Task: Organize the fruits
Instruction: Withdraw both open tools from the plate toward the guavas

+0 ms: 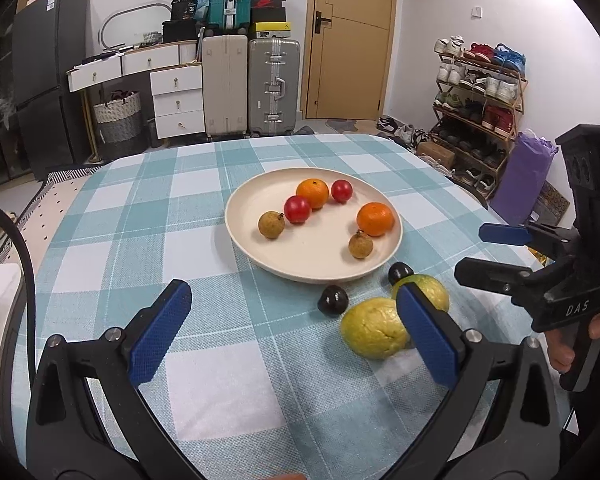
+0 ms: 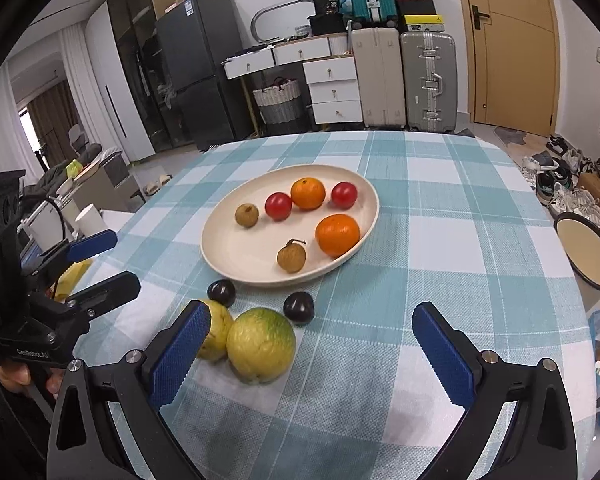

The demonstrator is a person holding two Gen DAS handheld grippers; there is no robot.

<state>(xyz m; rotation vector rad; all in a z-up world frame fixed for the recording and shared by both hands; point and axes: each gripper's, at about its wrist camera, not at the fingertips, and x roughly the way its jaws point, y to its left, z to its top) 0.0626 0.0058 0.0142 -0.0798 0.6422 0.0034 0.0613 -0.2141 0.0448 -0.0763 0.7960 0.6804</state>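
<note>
This is a lived-in room of a home, used partly for storage. A wooden door [image 1: 350, 40] stands in the far wall, with a shoe rack [image 1: 478, 108] full of sneakers beside it. Suitcases [image 1: 274, 86] and shoe boxes [image 1: 268, 4] are stacked against the wall next to a white drawer unit [image 1: 178, 100] and a woven laundry basket [image 1: 118, 122]. A dark refrigerator [image 2: 198, 68] stands further along, and the surface [image 1: 236, 392] wears a checked household tablecloth.
</note>
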